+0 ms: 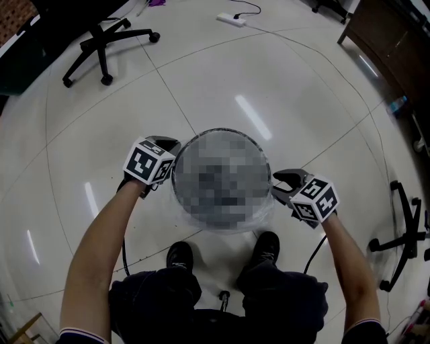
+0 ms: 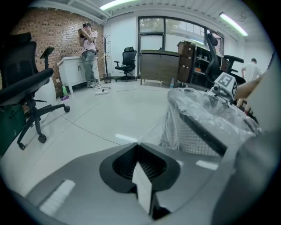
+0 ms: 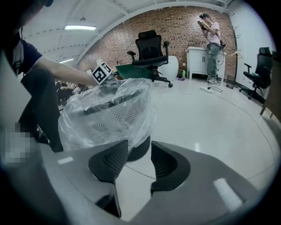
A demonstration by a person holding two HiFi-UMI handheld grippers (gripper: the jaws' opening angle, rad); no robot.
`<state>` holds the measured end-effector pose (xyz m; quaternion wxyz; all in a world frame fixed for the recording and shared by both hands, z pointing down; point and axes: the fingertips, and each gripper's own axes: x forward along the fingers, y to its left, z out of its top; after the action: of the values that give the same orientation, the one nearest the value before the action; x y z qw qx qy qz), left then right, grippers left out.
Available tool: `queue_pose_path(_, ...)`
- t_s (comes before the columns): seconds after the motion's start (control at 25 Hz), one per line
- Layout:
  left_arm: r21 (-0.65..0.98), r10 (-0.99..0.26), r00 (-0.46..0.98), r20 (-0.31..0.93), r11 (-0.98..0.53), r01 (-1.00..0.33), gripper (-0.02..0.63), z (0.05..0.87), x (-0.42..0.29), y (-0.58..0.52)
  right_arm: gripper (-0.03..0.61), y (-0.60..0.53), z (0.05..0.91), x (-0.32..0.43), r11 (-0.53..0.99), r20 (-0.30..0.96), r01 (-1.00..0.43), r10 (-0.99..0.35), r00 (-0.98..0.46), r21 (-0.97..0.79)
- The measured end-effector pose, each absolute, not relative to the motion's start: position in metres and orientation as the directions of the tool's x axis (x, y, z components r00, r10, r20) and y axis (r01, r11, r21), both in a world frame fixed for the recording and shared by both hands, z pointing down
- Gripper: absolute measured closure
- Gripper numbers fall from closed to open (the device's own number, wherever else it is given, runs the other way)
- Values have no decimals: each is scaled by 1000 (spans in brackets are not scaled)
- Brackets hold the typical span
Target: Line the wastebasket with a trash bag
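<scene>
A round black mesh wastebasket (image 1: 203, 136) stands on the floor between my hands, its inside hidden by a mosaic patch. A clear trash bag (image 1: 222, 227) is draped over its rim and down its sides. My left gripper (image 1: 169, 144) is at the basket's left rim. In the left gripper view the left gripper (image 2: 138, 144) is shut, and a thin fold of the bag (image 2: 206, 105) runs from its tip. At the right rim my right gripper (image 1: 277, 185) stands open. In the right gripper view the bag (image 3: 105, 118) hangs just past the right gripper (image 3: 139, 147), not pinched.
The person's black shoes (image 1: 180, 255) stand right behind the basket. Black office chairs stand at far left (image 1: 101, 47) and at right (image 1: 403, 235). A white power strip (image 1: 232, 19) lies far ahead, beside a dark cabinet (image 1: 390, 40). Another person (image 3: 211, 39) stands by the brick wall.
</scene>
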<state>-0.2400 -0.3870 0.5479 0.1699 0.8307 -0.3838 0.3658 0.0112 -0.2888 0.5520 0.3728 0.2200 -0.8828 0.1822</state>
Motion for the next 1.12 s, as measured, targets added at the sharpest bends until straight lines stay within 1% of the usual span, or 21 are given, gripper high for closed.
queue_pose_path(0.2, -10, -515, 431, 742, -650, -760, 601, 548, -241, -384, 411, -286, 570, 6, 841, 770, -524, -246, -589, -133)
queue_pose_path(0.44, -5, -514, 423, 746, -640, -769, 601, 554, -249, -380, 411, -301, 591, -2, 820, 783, -556, -257, -566, -133)
queue_pose_path(0.88, 29, -451, 391, 802, -624, -781, 601, 595, -262, -339, 414, -333, 612, 4, 733, 769, -661, -326, -550, -162)
queue_pose_path(1.08, 46, -423, 397, 815, -635, -771, 601, 601, -261, -320, 411, -336, 604, 10, 692, 732, -686, -343, -588, -226)
queue_pose_path(1.12, 50, -419, 403, 814, -640, -767, 598, 601, -260, -317, 400, -336, 600, 13, 683, 723, -689, -347, -597, -241)
